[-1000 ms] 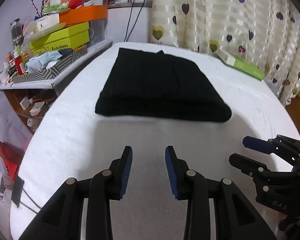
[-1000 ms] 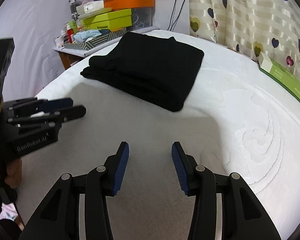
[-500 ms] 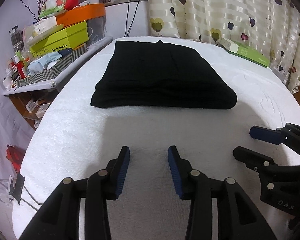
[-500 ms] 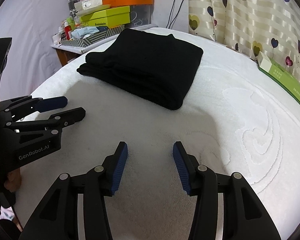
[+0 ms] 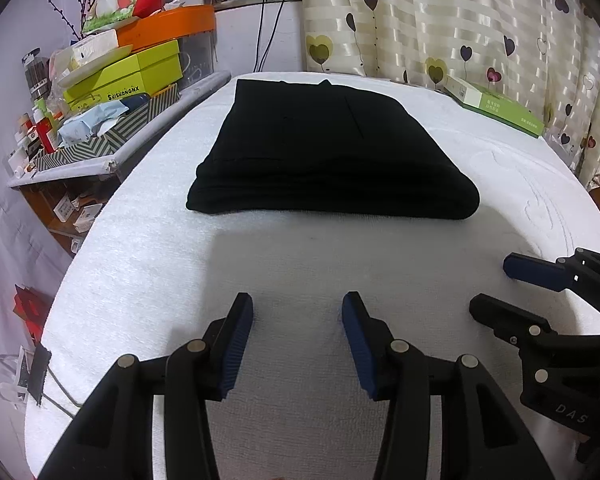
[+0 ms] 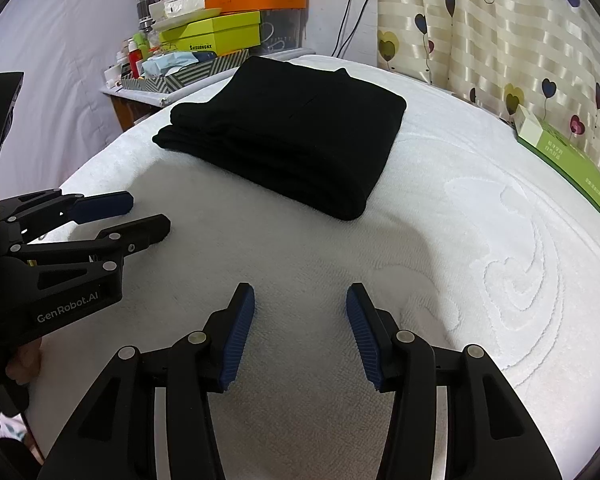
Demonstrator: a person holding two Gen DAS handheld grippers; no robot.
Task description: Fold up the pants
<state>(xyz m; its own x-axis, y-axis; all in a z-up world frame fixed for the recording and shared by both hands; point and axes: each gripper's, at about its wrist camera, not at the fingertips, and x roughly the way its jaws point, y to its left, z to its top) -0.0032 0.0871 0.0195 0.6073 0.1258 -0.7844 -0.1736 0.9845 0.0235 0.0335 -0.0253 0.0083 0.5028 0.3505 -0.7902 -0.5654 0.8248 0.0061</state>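
The black pants (image 5: 324,148) lie folded into a thick rectangle on the white bed (image 5: 180,264), far side of centre; they also show in the right wrist view (image 6: 296,132). My left gripper (image 5: 297,304) is open and empty, above the bed short of the pants' near edge. My right gripper (image 6: 300,294) is open and empty, likewise short of the pants. Each gripper shows in the other's view: the right one at the right edge (image 5: 496,292), the left one at the left edge (image 6: 150,214), both apart from the pants.
A cluttered side table (image 5: 100,120) with green and orange boxes stands left of the bed. A green box (image 5: 496,108) lies on the bed's far right edge. A heart-patterned curtain (image 5: 460,20) hangs behind. A cable (image 5: 52,392) lies at the bed's near left.
Both grippers have stayed open and shifted slightly; the pants sit a little lower and more centred in the left wrist view. The pants have not moved on the bed.
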